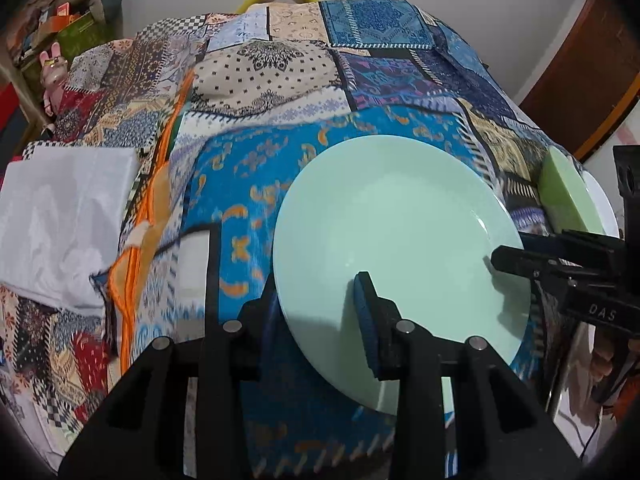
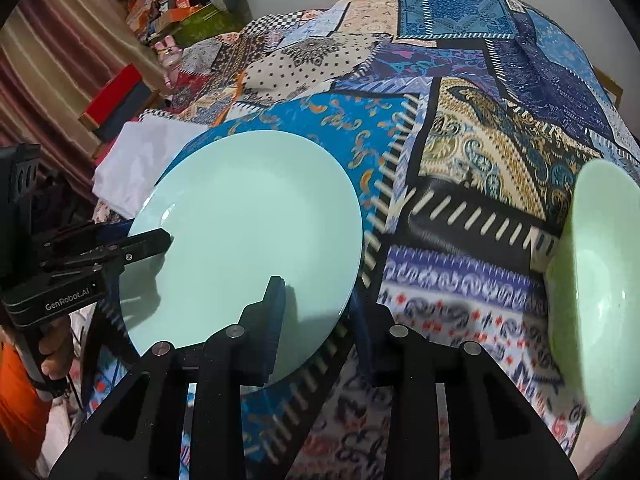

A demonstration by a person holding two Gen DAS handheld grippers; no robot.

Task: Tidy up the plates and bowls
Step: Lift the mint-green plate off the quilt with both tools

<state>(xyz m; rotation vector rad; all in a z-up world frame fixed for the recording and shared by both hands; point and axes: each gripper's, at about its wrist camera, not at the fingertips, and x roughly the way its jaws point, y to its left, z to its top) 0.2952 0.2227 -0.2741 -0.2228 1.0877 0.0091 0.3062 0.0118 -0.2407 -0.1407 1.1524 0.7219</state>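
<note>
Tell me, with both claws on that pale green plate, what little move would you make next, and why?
Probably lift it a little, level, and carry it toward the green bowl. The left gripper and right gripper each clamp the plate by opposite rims, and it lies apart from the bowl on the patchwork cloth.

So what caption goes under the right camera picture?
Both grippers pinch the mint plate above a patchwork cloth.
</note>
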